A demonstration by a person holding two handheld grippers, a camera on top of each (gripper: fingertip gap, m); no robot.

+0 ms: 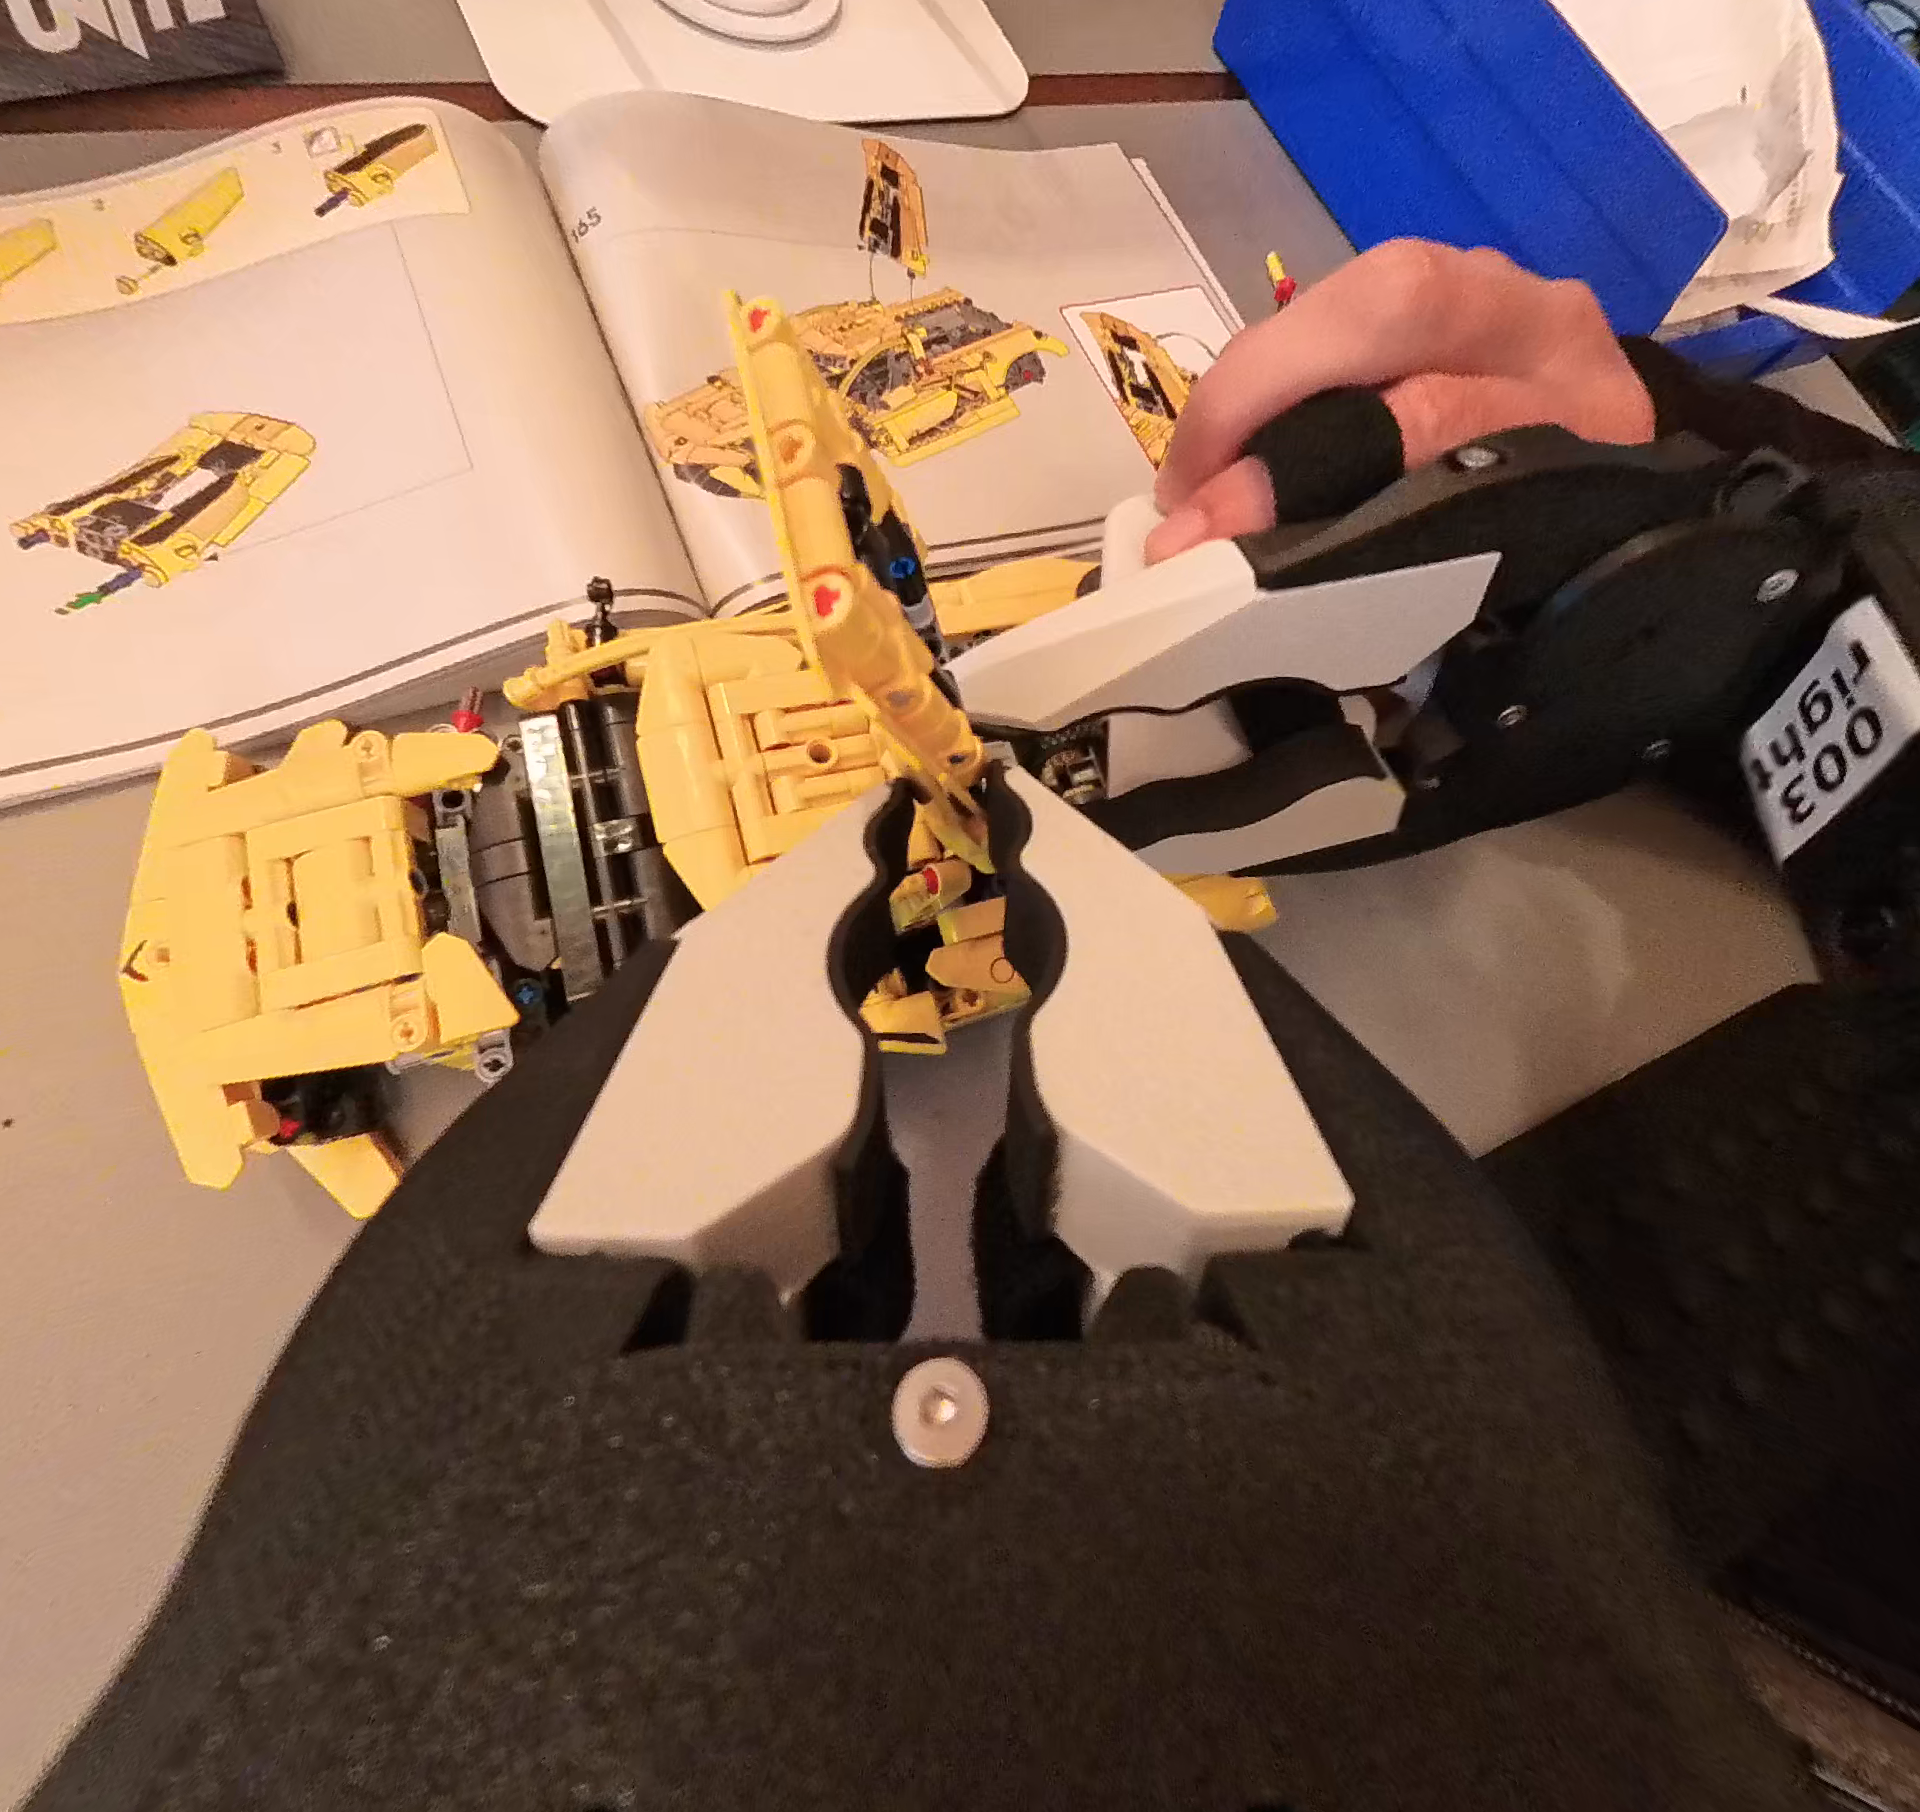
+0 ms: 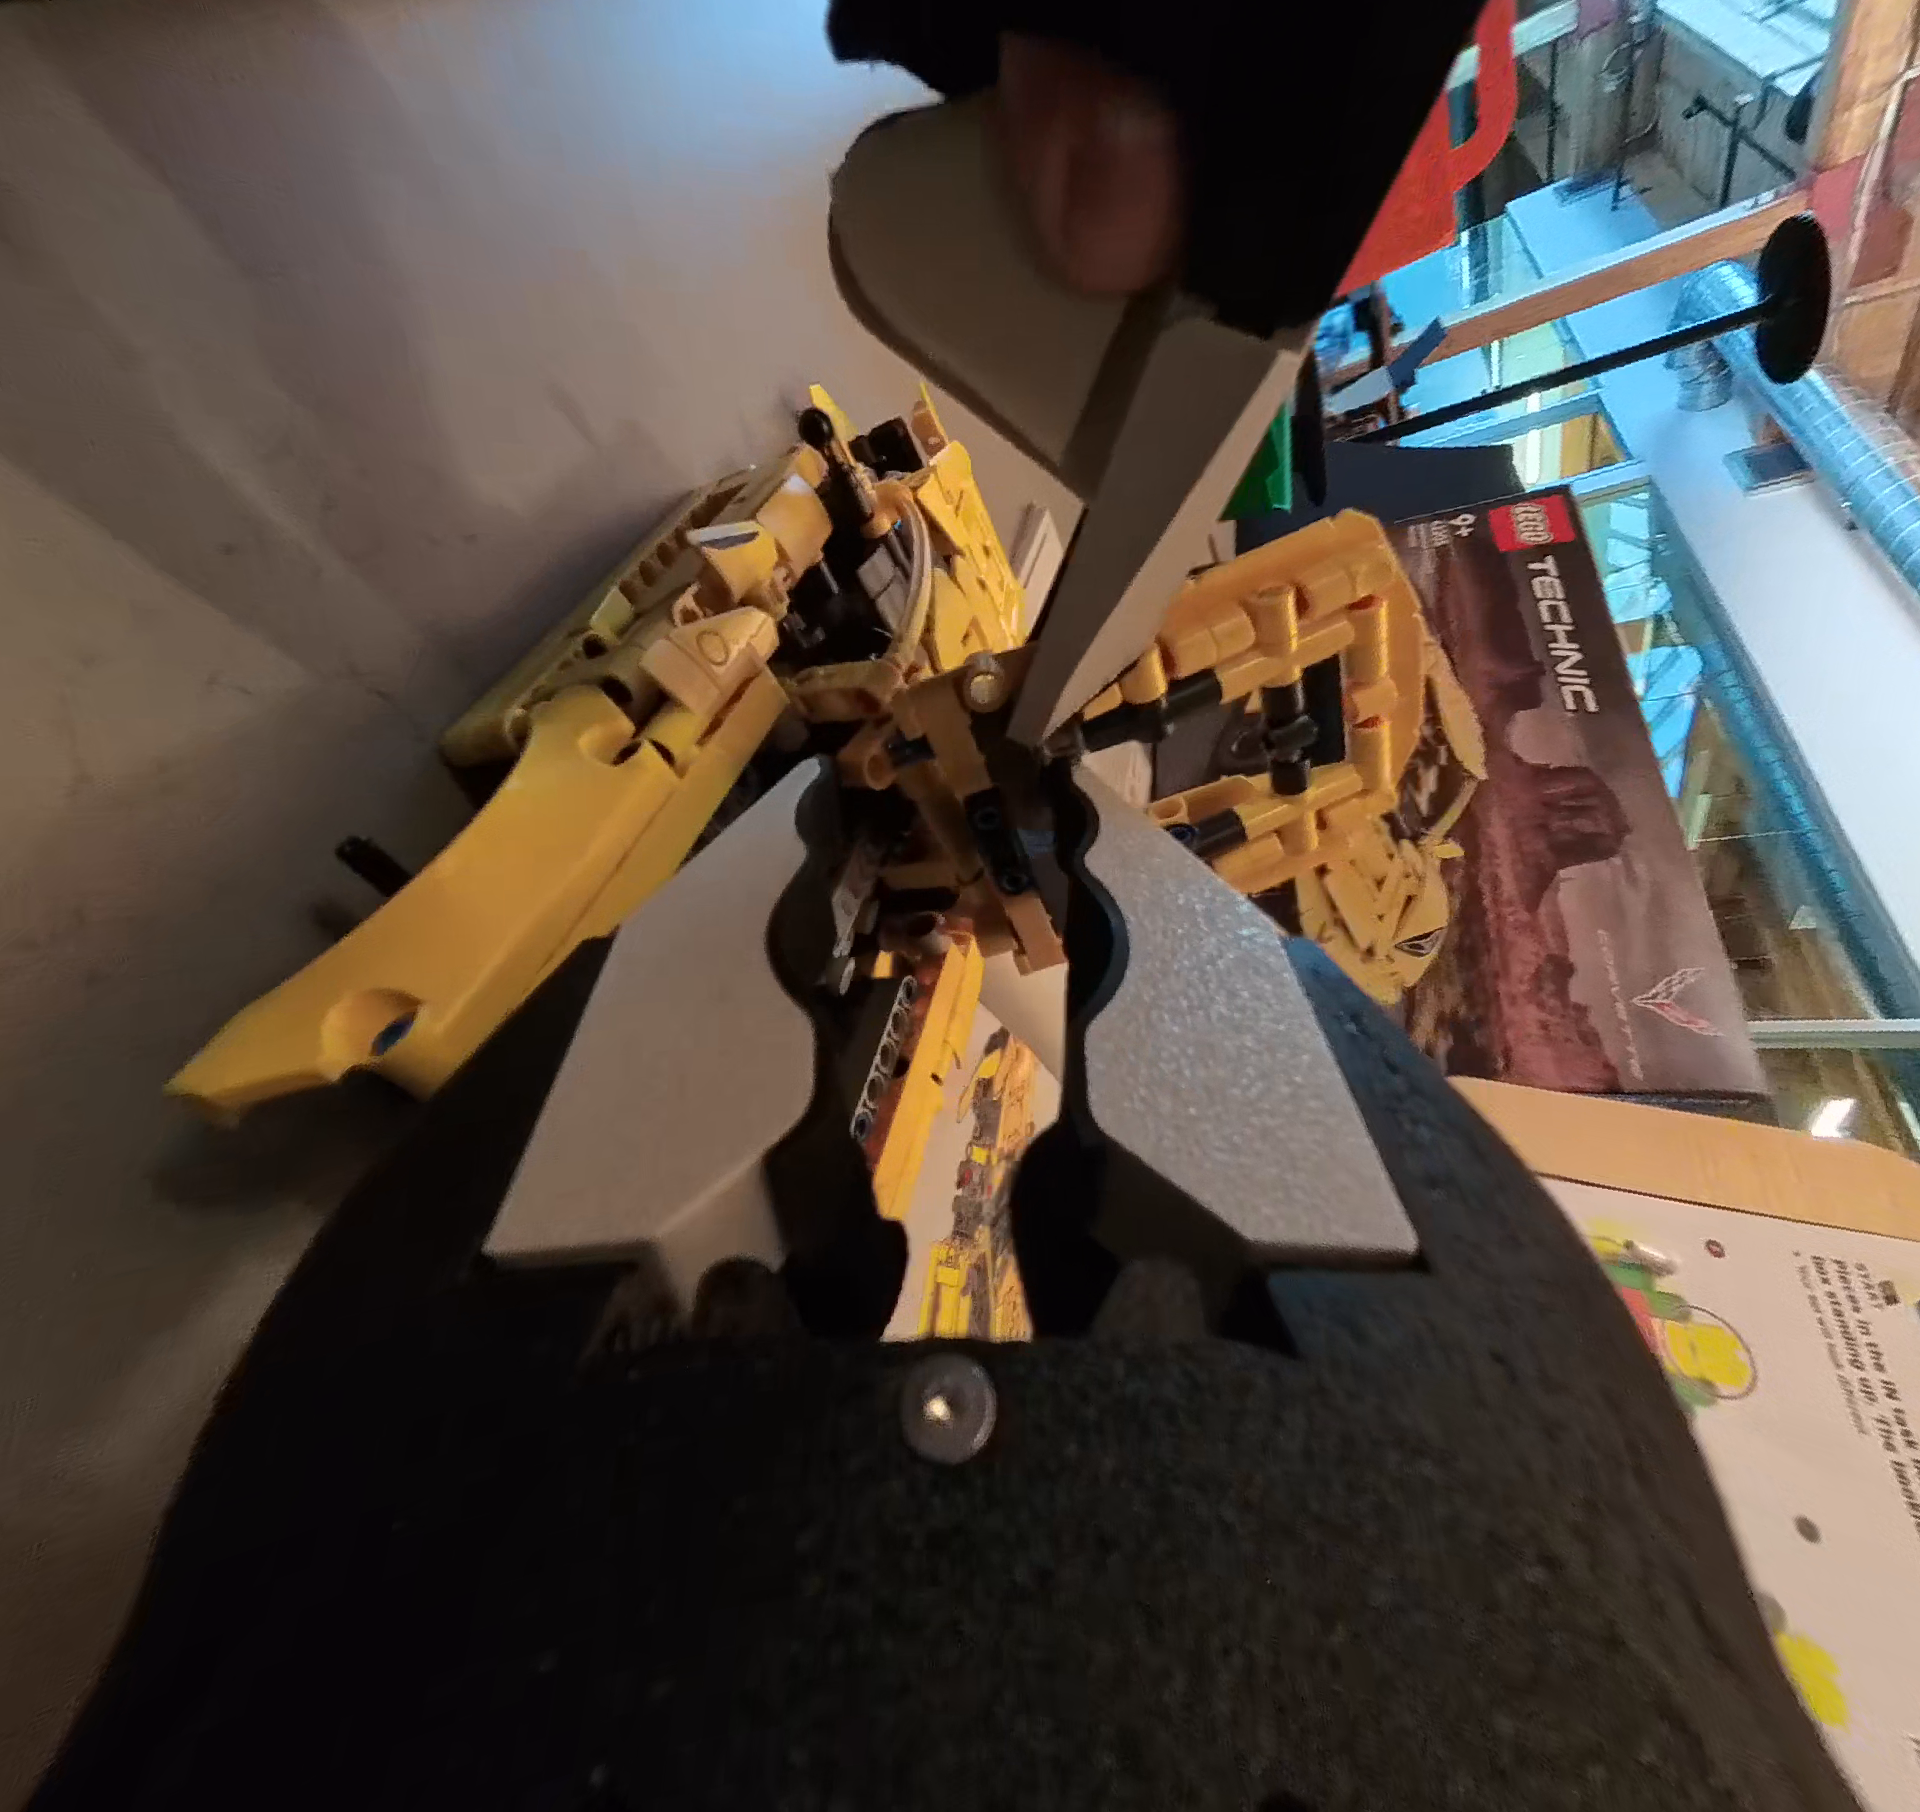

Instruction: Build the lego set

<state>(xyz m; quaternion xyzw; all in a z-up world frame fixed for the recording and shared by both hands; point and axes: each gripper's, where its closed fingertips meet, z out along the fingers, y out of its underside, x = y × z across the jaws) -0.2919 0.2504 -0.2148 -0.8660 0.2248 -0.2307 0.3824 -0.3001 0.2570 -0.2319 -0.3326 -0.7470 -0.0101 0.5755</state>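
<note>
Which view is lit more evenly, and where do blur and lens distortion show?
Left wrist view: even, soft light on the yellow car; the instruction book bows with wide-angle distortion; the gripper body blurs at the bottom. Right wrist view: harsher contrast, bright windows at right, the left gripper partly dark against them, the table smeared by blur.

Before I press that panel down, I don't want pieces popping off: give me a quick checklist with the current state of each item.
1. Left gripper pinching the lower end of the upright yellow panel: ok.
2. Right gripper closed around the car's middle: ok.
3. Yellow car body resting on the table: ok.
4. Instruction booklet open and in view: ok.
5. Panel's pins lined up with their holes: cannot tell, hidden by the fingers.
</note>
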